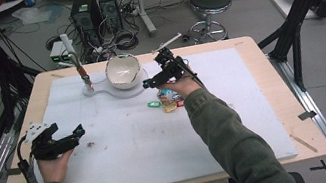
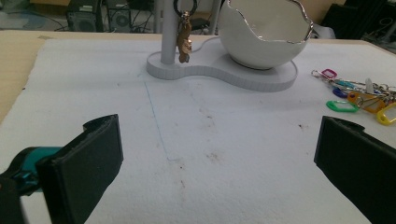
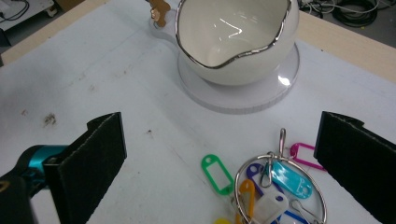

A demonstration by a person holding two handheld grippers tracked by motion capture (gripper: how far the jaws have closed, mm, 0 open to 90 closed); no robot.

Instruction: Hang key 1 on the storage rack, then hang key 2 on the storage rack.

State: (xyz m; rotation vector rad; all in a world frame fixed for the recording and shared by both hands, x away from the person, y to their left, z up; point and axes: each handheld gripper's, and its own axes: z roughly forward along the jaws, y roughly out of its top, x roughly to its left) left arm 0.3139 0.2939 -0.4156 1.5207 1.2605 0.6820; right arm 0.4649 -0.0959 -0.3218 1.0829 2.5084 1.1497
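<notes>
A bunch of coloured key tags point(image 1: 167, 100) point(image 2: 363, 96) point(image 3: 271, 186) on a metal ring lies on the white mat point(image 1: 123, 134), just right of centre. My right gripper point(image 1: 153, 81) point(image 3: 219, 163) hovers over it, open, with the ring between and below its wide jaws. Behind stands a white egg-shaped bowl point(image 1: 123, 71) point(image 2: 264, 32) point(image 3: 236, 39) with a silver rim, on a white base that also carries a post point(image 1: 80, 70) point(image 2: 166, 30) with a brown charm hanging from it. My left gripper point(image 1: 77, 133) point(image 2: 215, 163) rests open at the mat's left, holding nothing.
The mat covers most of a wooden table point(image 1: 268, 68). Beyond the far edge are computer towers point(image 1: 95, 9), cables and a stool point(image 1: 209, 4) on the floor. A black frame leg point(image 1: 299, 11) stands at the right.
</notes>
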